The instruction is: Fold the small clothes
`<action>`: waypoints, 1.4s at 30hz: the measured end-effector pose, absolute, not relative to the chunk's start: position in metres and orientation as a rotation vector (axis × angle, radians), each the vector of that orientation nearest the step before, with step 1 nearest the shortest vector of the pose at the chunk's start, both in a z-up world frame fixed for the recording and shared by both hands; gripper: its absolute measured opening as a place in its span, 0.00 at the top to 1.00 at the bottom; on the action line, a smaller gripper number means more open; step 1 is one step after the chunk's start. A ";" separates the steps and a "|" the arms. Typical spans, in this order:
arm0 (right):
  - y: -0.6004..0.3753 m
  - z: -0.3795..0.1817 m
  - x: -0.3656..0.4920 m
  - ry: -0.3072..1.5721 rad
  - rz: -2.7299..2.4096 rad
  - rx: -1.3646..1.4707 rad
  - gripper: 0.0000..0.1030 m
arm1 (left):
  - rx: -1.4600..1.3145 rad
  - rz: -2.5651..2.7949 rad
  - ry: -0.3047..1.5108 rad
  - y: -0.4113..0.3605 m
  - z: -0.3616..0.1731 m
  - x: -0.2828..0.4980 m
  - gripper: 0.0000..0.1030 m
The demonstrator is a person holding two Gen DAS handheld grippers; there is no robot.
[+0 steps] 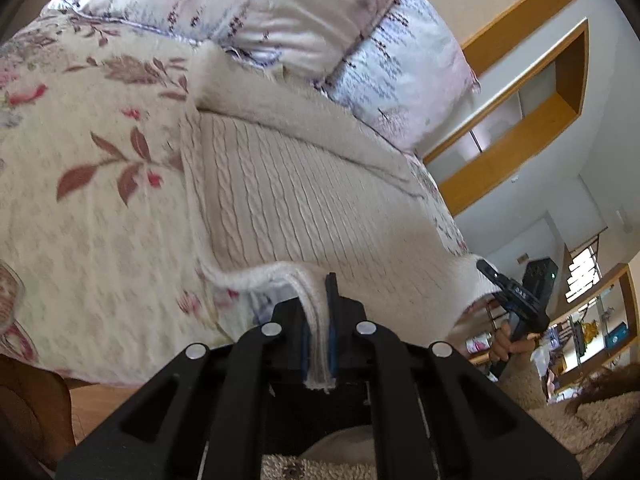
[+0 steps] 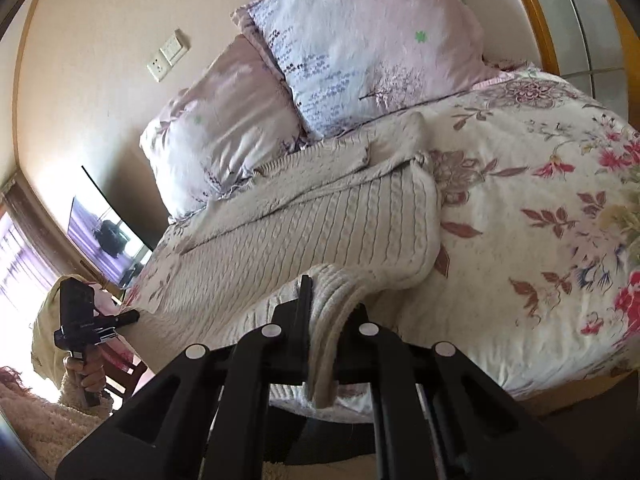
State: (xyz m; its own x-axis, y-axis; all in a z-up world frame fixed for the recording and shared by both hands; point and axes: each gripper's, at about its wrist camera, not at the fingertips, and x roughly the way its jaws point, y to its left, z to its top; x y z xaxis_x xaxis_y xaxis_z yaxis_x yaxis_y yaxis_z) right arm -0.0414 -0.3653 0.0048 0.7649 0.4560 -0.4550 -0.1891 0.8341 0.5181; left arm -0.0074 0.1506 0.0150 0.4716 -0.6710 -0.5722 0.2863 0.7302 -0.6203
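Observation:
A cream cable-knit sweater (image 1: pixel 304 204) lies spread across the floral bedspread (image 1: pixel 92 200); it also shows in the right wrist view (image 2: pixel 328 224). My left gripper (image 1: pixel 320 320) is shut on the sweater's near hem at its left corner. My right gripper (image 2: pixel 324 320) is shut on the near hem at its right corner. Each gripper shows in the other's view, the right one (image 1: pixel 516 296) at the sweater's edge and the left one (image 2: pixel 84 320) likewise, each held by a hand. The hem between them is lifted slightly off the bed.
Two pink and white pillows (image 2: pixel 312 60) lie at the head of the bed beyond the sweater. A wooden wall shelf (image 1: pixel 532 120) and cluttered shelves (image 1: pixel 580 332) stand past the bed's side. A television (image 2: pixel 108 236) and a wall socket (image 2: pixel 168 56) are on the other side.

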 end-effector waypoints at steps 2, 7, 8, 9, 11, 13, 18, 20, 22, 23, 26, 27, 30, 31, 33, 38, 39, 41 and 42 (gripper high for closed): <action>-0.365 0.006 -0.041 0.585 0.357 0.462 0.92 | -0.489 -0.600 0.886 0.154 0.018 -0.006 0.94; -0.365 0.015 -0.043 0.513 0.319 0.433 0.93 | -0.518 -0.563 0.828 0.166 0.028 -0.001 0.94; -0.365 0.018 -0.043 0.498 0.325 0.426 0.93 | -0.523 -0.557 0.816 0.167 0.031 0.000 0.94; -0.365 0.021 -0.043 0.475 0.316 0.415 0.93 | -0.529 -0.547 0.799 0.169 0.034 0.003 0.94; -0.363 0.026 -0.043 0.446 0.303 0.402 0.93 | -0.533 -0.533 0.777 0.173 0.039 0.006 0.94; -0.362 0.031 -0.040 0.416 0.294 0.398 0.93 | -0.531 -0.524 0.754 0.175 0.046 0.011 0.94; -0.361 0.045 -0.025 0.372 0.282 0.404 0.93 | -0.497 -0.506 0.716 0.171 0.065 0.031 0.94; -0.361 0.053 -0.013 0.363 0.277 0.398 0.93 | -0.470 -0.492 0.699 0.169 0.074 0.039 0.94; -0.359 0.061 -0.004 0.353 0.271 0.389 0.93 | -0.413 -0.468 0.673 0.164 0.086 0.051 0.94; -0.358 0.065 0.002 0.348 0.267 0.382 0.93 | -0.380 -0.453 0.661 0.161 0.092 0.058 0.94; -0.354 0.077 0.021 0.338 0.243 0.348 0.93 | -0.341 -0.429 0.640 0.153 0.106 0.078 0.94; -0.354 0.080 0.028 0.337 0.235 0.342 0.93 | -0.329 -0.417 0.630 0.150 0.111 0.087 0.94; -0.352 0.084 0.058 0.349 0.201 0.328 0.93 | -0.308 -0.381 0.615 0.141 0.117 0.119 0.94; -0.352 0.083 0.071 0.361 0.188 0.330 0.93 | -0.308 -0.368 0.617 0.138 0.117 0.130 0.94; -0.352 0.078 0.096 0.388 0.169 0.333 0.93 | -0.313 -0.342 0.632 0.132 0.112 0.155 0.94; -0.351 0.058 0.149 0.471 0.139 0.354 0.93 | -0.363 -0.287 0.712 0.126 0.086 0.216 0.94; -0.352 0.051 0.161 0.499 0.129 0.367 0.93 | -0.387 -0.280 0.734 0.127 0.079 0.228 0.94; -0.354 0.036 0.184 0.561 0.115 0.403 0.93 | -0.423 -0.269 0.774 0.129 0.066 0.243 0.94; -0.355 0.030 0.192 0.585 0.109 0.422 0.93 | -0.447 -0.259 0.801 0.131 0.055 0.253 0.94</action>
State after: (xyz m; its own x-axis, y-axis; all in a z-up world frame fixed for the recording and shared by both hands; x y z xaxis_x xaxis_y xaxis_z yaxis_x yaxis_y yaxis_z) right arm 0.1923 -0.3552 0.0303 0.8309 0.2173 -0.5122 0.0186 0.9092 0.4159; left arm 0.2532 0.1308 0.0554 0.6716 -0.3877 -0.6314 0.0557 0.8762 -0.4788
